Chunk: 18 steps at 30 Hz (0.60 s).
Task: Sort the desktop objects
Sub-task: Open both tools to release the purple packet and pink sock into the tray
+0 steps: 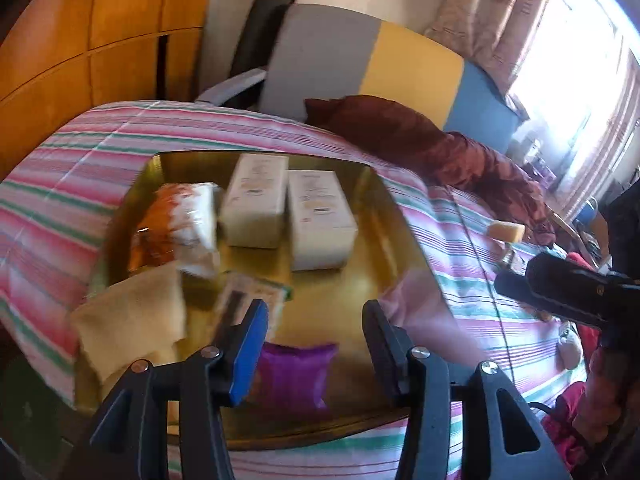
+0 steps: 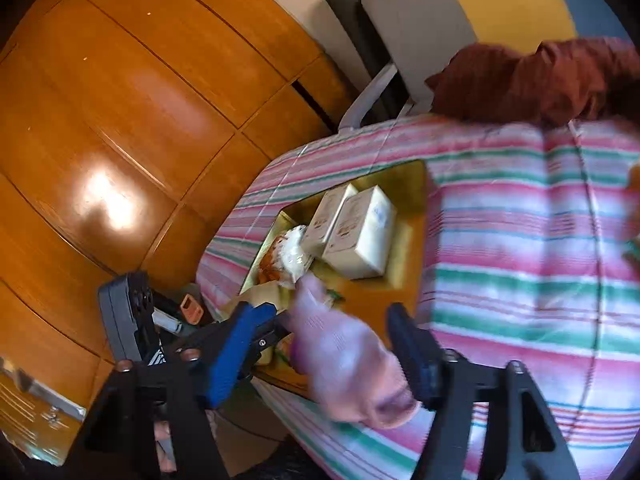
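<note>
White boxes [image 1: 288,208] on gold tray [image 1: 360,280], printed labels blurred, unreadable

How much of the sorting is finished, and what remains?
Looks done: two white boxes, orange packet, beige cloth and purple pouch lie in the gold tray. In hand: a blurred pink item between the jaws of the open right hand-held gripper, at the tray's edge. Left: probably the yellowish block on the striped cloth.
</note>
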Each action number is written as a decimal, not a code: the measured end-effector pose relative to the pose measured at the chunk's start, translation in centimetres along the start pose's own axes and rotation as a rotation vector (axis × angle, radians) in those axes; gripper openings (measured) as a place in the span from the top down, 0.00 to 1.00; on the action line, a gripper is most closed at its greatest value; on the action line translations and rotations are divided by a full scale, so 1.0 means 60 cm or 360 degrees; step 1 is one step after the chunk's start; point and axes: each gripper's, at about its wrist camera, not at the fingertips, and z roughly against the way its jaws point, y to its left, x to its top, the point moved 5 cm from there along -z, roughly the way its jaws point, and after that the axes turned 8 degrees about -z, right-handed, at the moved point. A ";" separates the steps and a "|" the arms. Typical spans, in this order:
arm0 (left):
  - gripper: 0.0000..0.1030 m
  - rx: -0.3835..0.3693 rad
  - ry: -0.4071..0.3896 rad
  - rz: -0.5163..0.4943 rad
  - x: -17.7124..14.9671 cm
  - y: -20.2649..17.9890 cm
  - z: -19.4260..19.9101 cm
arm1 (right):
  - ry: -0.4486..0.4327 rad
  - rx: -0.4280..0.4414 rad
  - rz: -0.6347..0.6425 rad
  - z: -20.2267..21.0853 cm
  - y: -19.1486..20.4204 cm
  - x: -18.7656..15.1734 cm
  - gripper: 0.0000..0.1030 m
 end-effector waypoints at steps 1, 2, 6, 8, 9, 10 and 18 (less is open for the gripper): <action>0.51 0.0006 0.0001 0.0010 -0.003 0.004 0.001 | 0.0013 -0.0005 -0.0003 -0.005 0.001 -0.003 0.31; 0.51 0.0019 -0.0001 0.0029 -0.006 0.013 0.003 | 0.0026 -0.0014 -0.0006 -0.009 -0.002 -0.008 0.30; 0.51 0.0076 0.0000 0.0057 -0.012 0.029 0.009 | 0.0041 -0.0140 0.0024 -0.014 -0.007 -0.029 0.25; 0.51 0.0119 -0.0008 0.0034 -0.011 0.029 0.011 | 0.0036 -0.0206 0.0043 -0.010 -0.013 -0.034 0.21; 0.51 0.0134 -0.0017 0.0021 -0.010 0.027 0.014 | 0.0036 -0.0240 0.0062 -0.009 -0.015 -0.038 0.20; 0.51 0.0155 -0.0027 0.0007 -0.008 0.024 0.016 | 0.0031 -0.0277 0.0083 -0.007 -0.016 -0.043 0.19; 0.47 0.0322 -0.0068 -0.0131 0.017 -0.006 0.040 | -0.0120 -0.0610 0.0413 0.019 -0.002 -0.063 0.12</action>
